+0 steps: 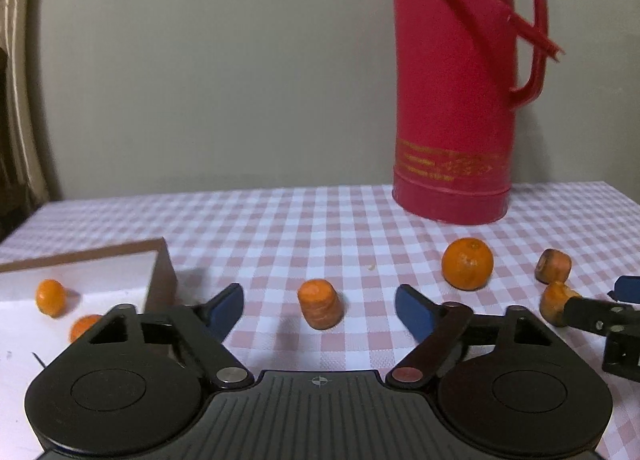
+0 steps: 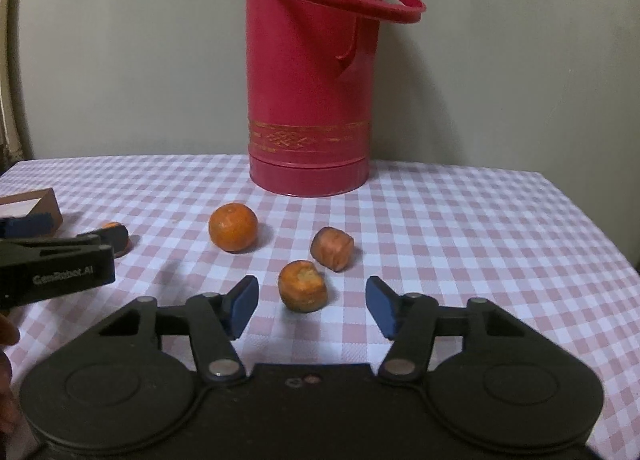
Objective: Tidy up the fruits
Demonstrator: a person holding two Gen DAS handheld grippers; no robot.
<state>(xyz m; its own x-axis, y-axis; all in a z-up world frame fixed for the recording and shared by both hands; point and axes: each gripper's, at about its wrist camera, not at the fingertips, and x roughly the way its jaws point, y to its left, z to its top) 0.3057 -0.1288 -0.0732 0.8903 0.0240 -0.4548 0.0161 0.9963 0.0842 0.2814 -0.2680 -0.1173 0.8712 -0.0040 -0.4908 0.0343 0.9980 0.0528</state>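
In the left wrist view my left gripper (image 1: 319, 310) is open with an orange carrot chunk (image 1: 320, 309) standing between its blue pads, untouched. A round orange (image 1: 467, 263) and two more carrot chunks (image 1: 553, 265) (image 1: 556, 302) lie to the right. A shallow brown-edged white box (image 1: 158, 260) at left holds two small orange fruits (image 1: 51, 297) (image 1: 84, 326). In the right wrist view my right gripper (image 2: 312, 306) is open around a carrot chunk (image 2: 303, 291). The orange (image 2: 233, 226) and another chunk (image 2: 332, 249) lie beyond it.
A tall red thermos jug (image 1: 456, 92) stands at the back of the pink checked tablecloth (image 1: 280, 220); it also shows in the right wrist view (image 2: 310, 100). The left gripper (image 2: 60, 256) reaches in from the left in the right wrist view. A grey wall is behind.
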